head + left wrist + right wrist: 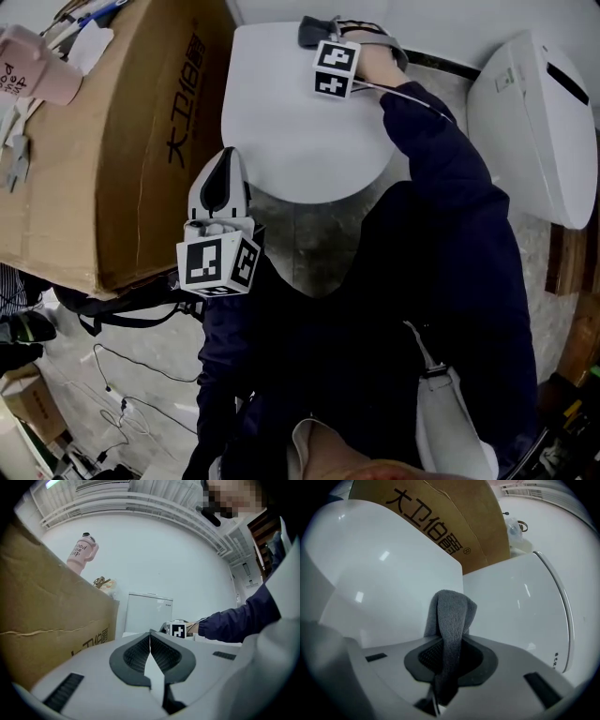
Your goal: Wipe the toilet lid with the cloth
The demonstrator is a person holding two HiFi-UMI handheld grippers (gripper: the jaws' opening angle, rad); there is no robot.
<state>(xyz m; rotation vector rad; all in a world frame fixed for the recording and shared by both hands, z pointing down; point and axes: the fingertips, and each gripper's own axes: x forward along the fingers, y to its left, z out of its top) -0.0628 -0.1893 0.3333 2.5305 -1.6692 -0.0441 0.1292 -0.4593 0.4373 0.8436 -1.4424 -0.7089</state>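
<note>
Two jaws of the right gripper (446,657) pinch the soft, likely light cloth (450,616), its limp fold bulging ahead toward the toilet lid (300,131); the left gripper (150,654) is closed and empty.

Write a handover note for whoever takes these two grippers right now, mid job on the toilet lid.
Left gripper: jaws together, nothing in them, held by the near left edge of the toilet lid, next to the cardboard box.
Right gripper: shut on the grey cloth, at the lid's far end.
Done: cloth is gripped and brought to the lid. No marks show how much is wiped.
Left: probably draw the cloth across the lid toward the near edge.
</note>
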